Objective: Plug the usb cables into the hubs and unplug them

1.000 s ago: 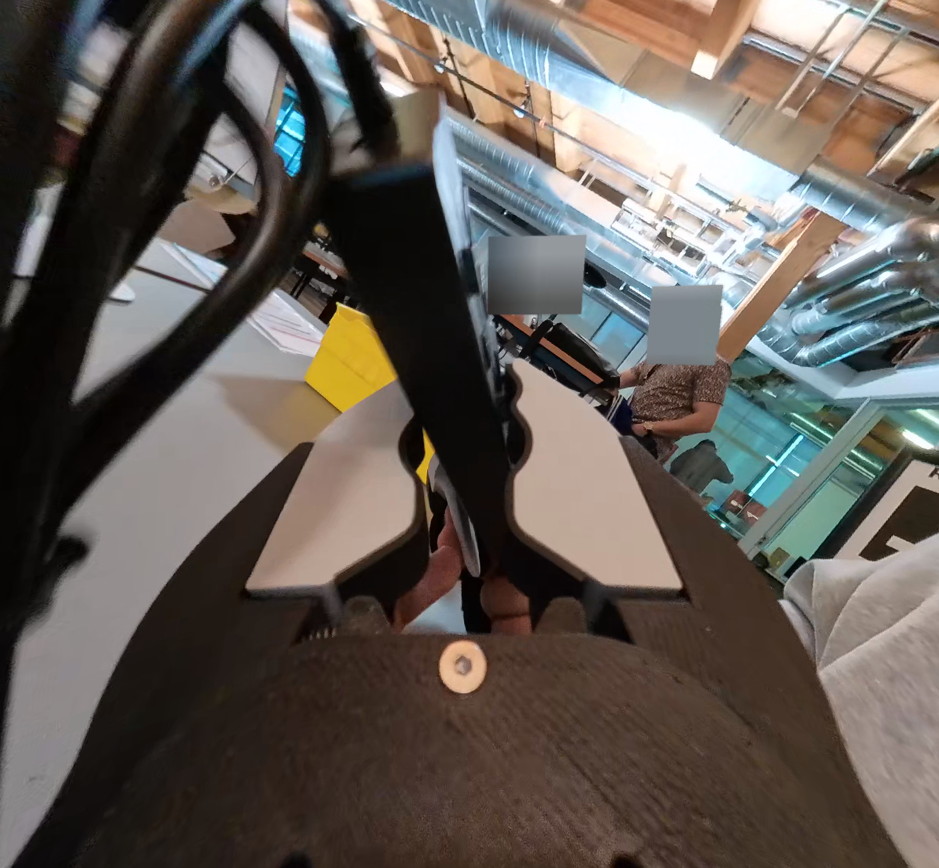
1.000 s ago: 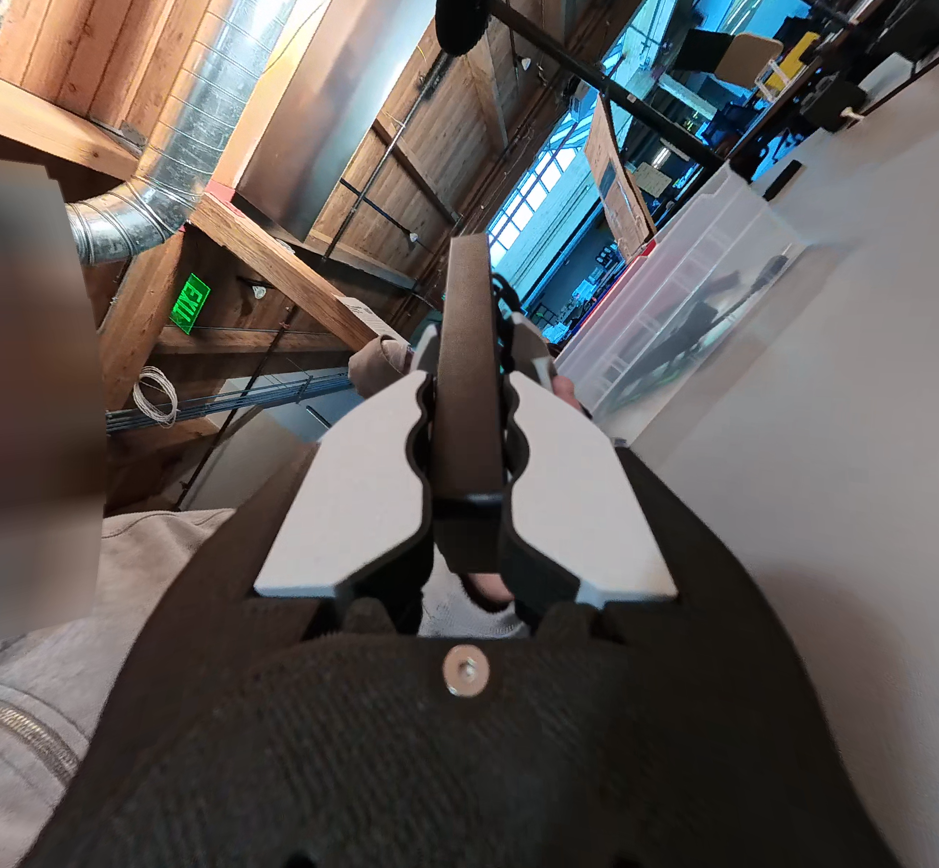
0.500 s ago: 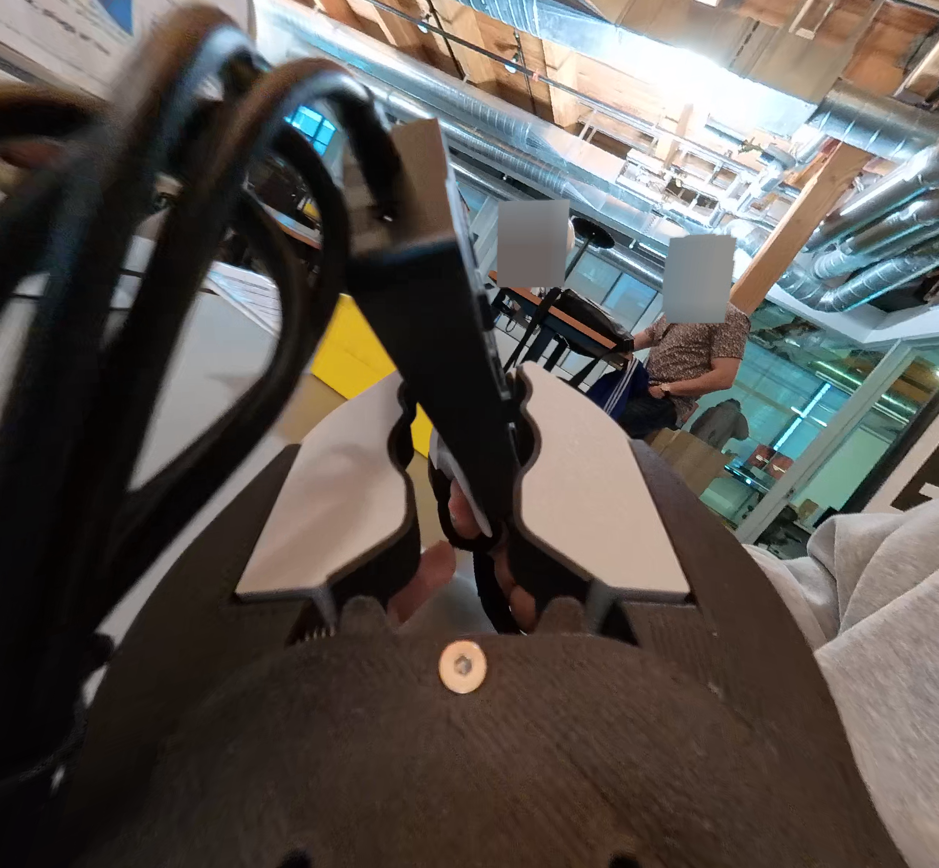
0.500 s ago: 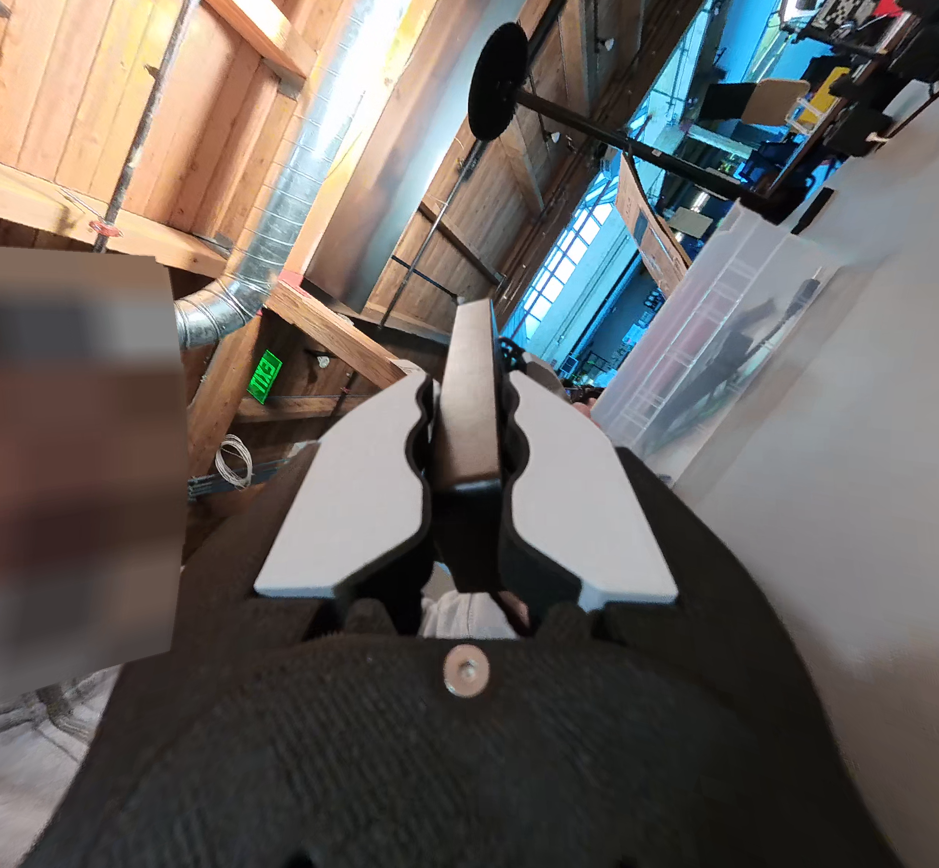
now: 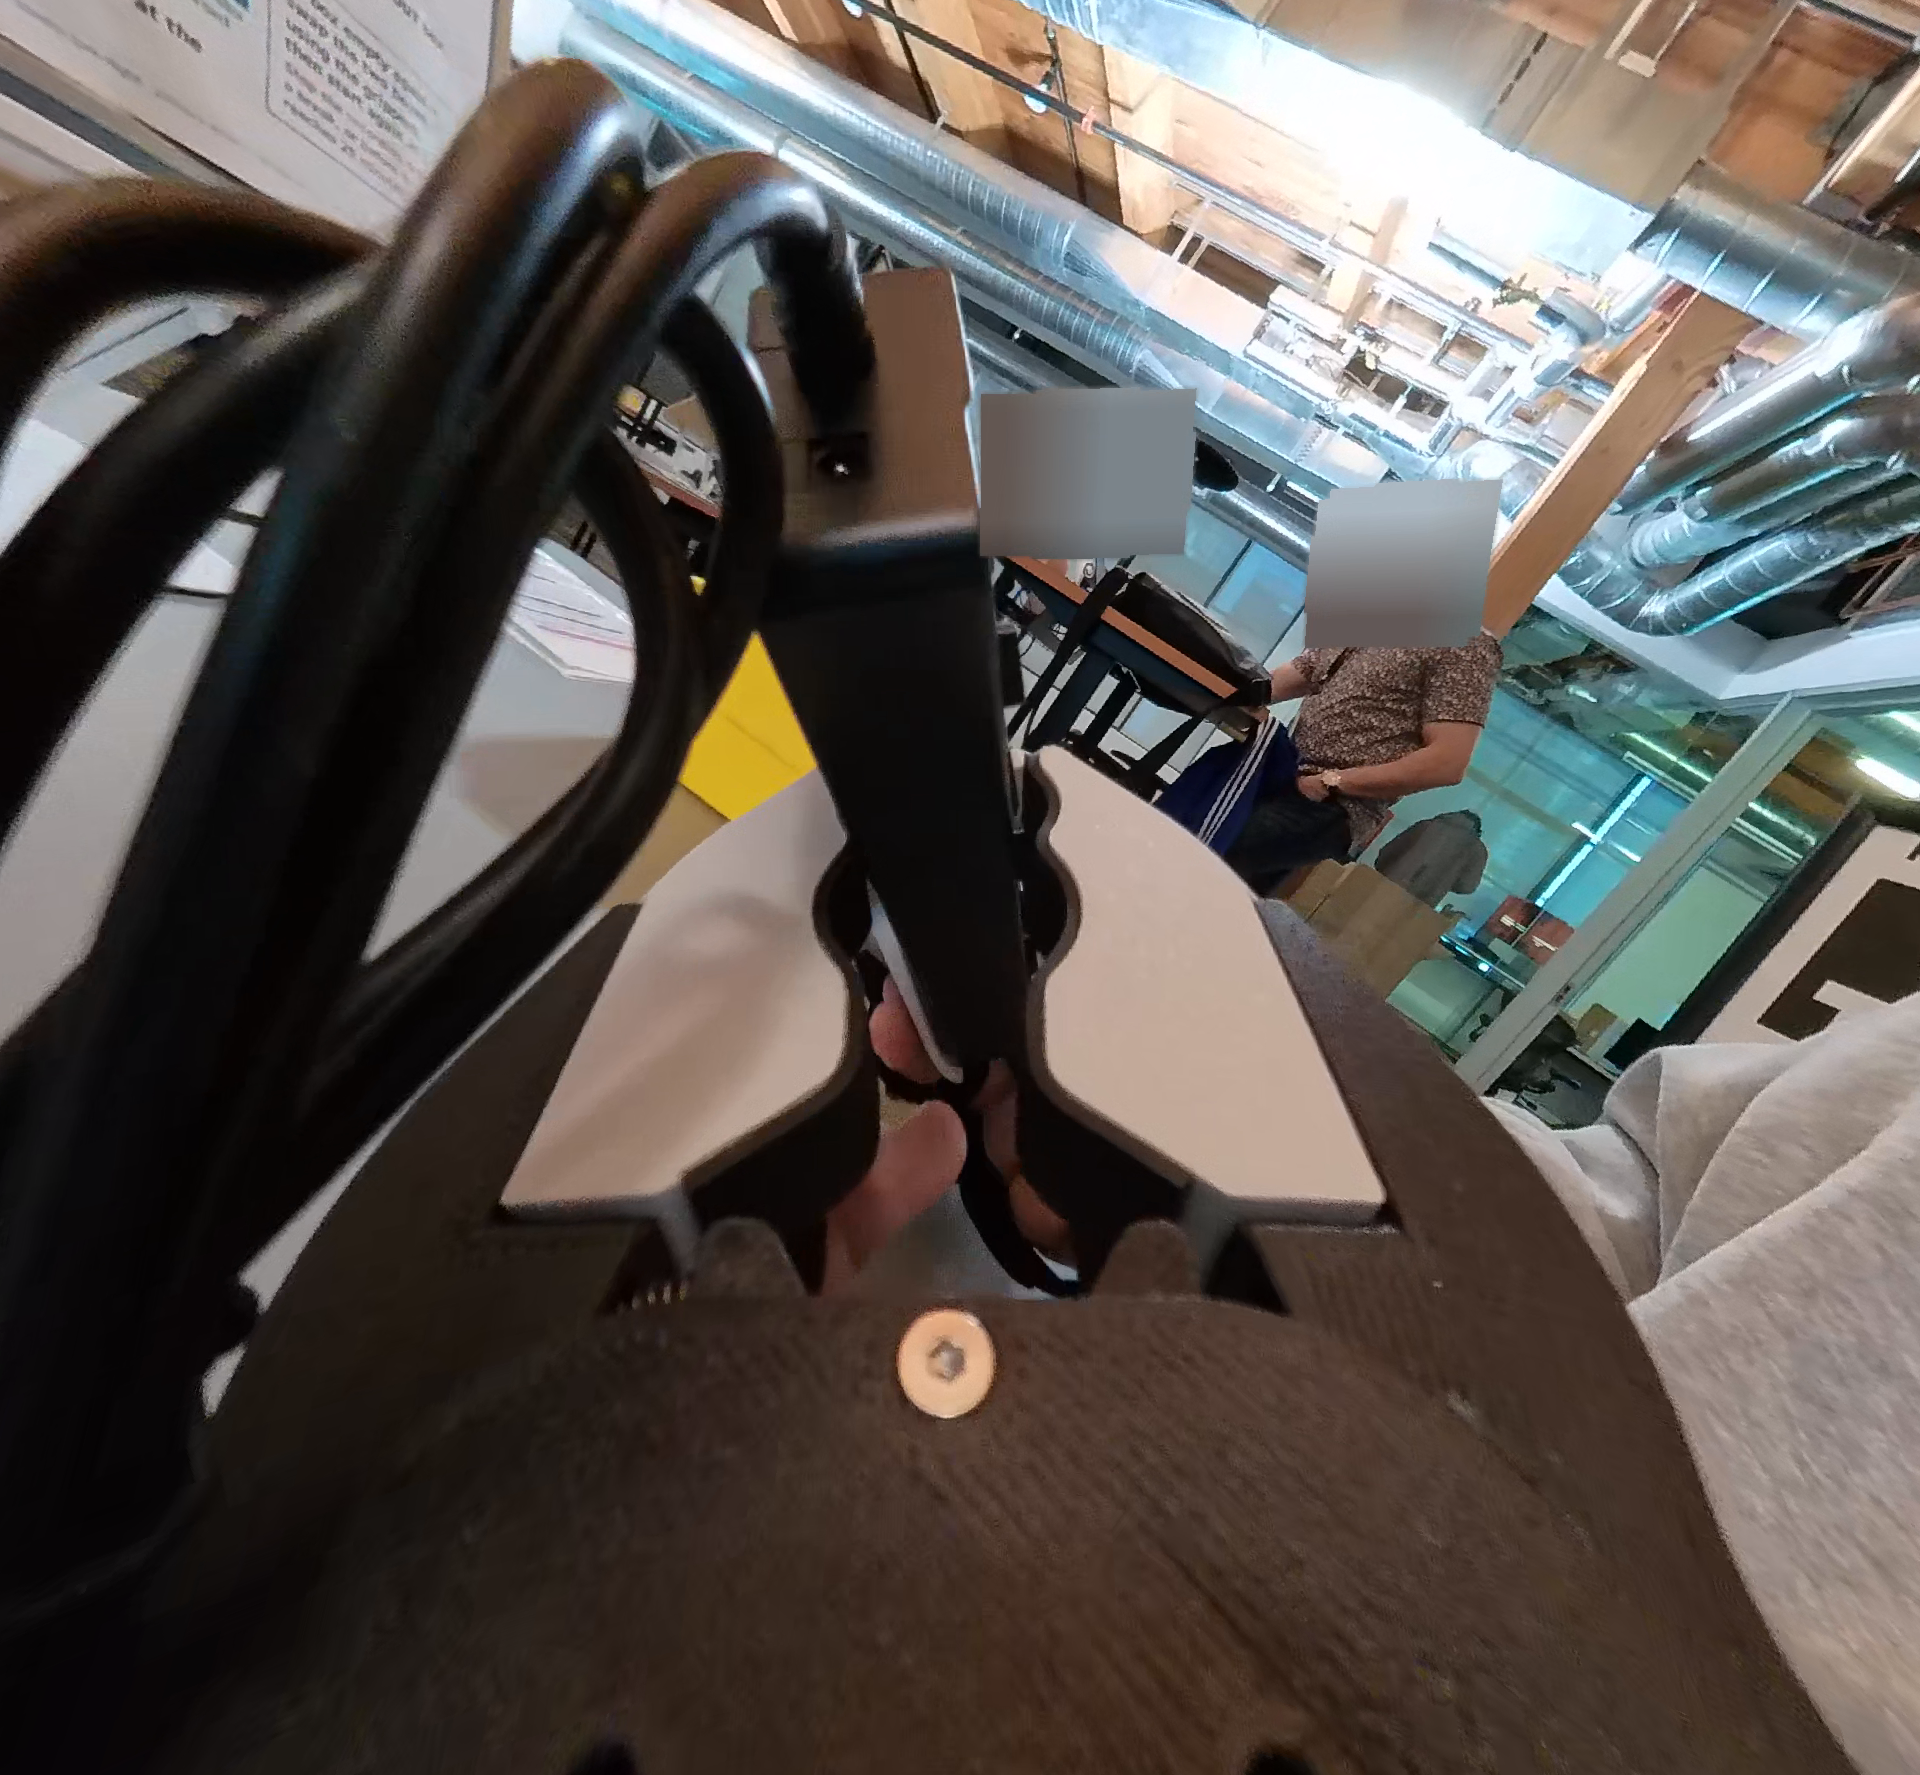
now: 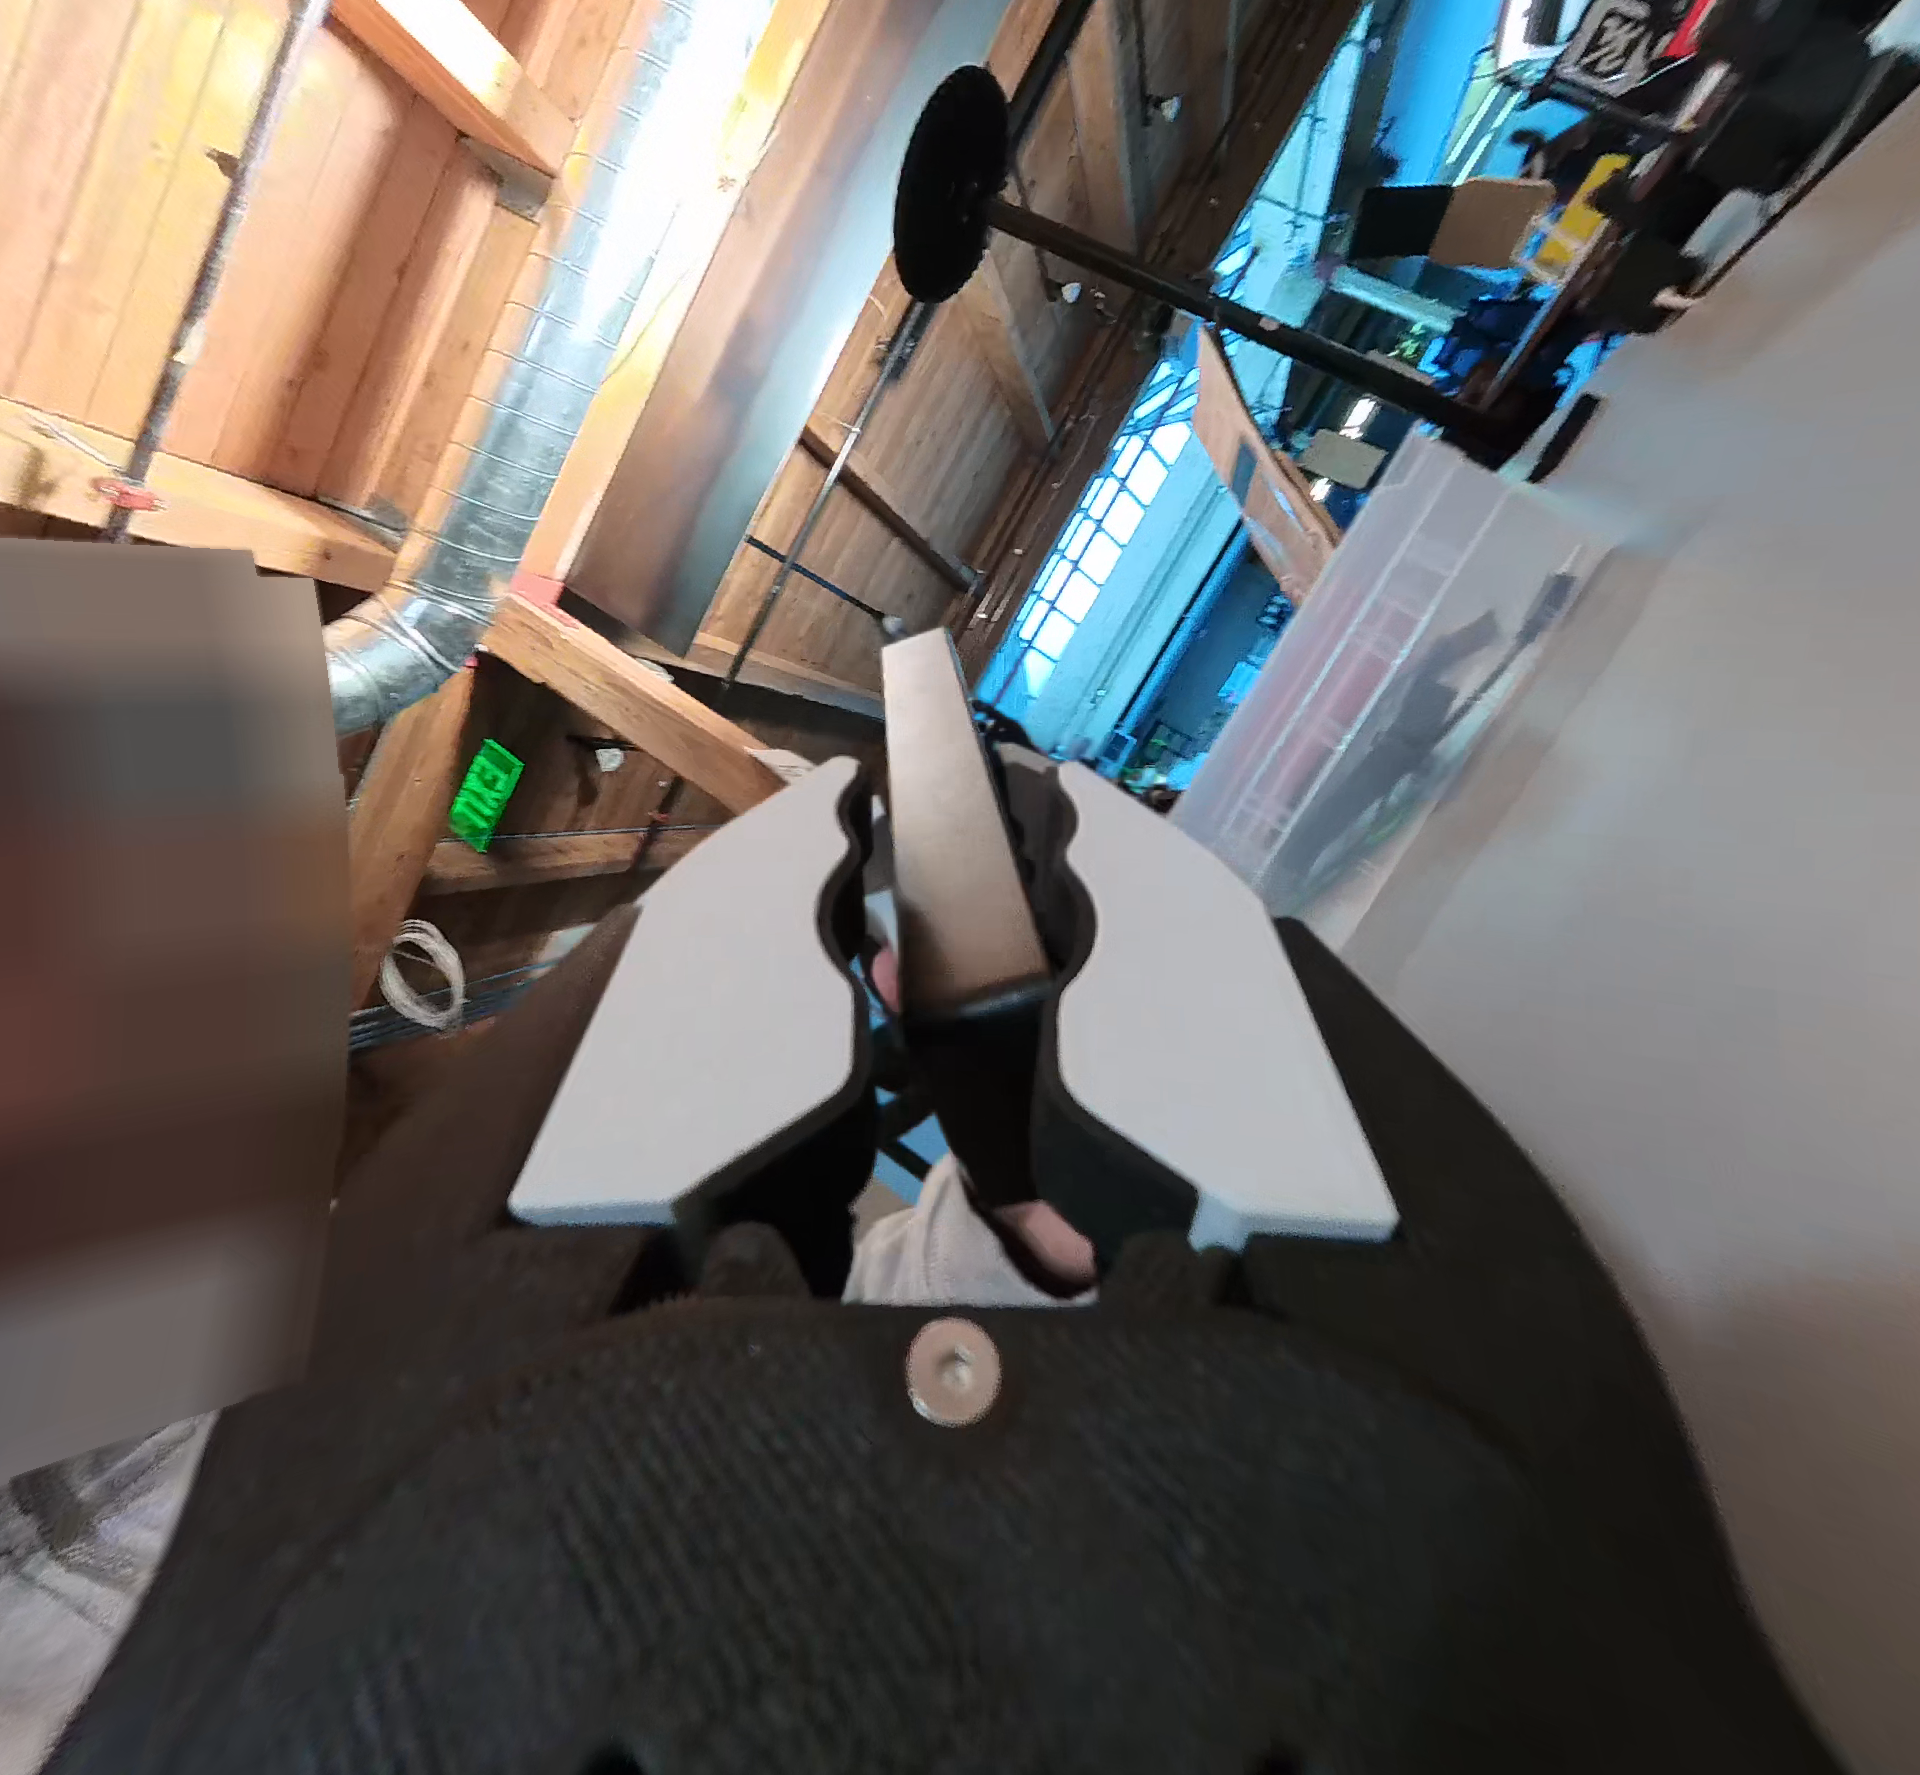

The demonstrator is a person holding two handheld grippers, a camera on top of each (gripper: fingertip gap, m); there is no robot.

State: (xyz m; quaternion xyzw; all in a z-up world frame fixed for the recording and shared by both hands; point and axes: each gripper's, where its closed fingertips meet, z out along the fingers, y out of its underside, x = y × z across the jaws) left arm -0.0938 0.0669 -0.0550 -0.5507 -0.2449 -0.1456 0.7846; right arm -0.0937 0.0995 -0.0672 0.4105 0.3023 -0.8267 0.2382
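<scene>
My left gripper (image 5: 940, 852) has its fingers (image 5: 1164, 987) clamped on a flat black hub (image 5: 899, 676), which stands up out of the grip and leans a little to the left, lifted well above the grey bench (image 5: 260, 686). Thick black cables (image 5: 343, 645) loop from the hub's upper end toward the left edge, where they blur and run out of the picture; I cannot trace where they end. One plug (image 5: 831, 343) sits in the hub's top edge.

My right gripper (image 6: 961, 858) likewise has its fingers (image 6: 727, 987) closed on a slim dark hub (image 6: 951, 842), seen edge-on, so its ports are hidden from me. Whether both grippers hold one hub or two, I cannot tell. Below both sets of fingers I glimpse a bare hand (image 5: 904, 1175), mostly covered. A clear plastic bin (image 6: 1392, 686) stands on the bench at right, its contents too hazy to name. A yellow bin (image 5: 748, 717) peeks out behind the cables.
</scene>
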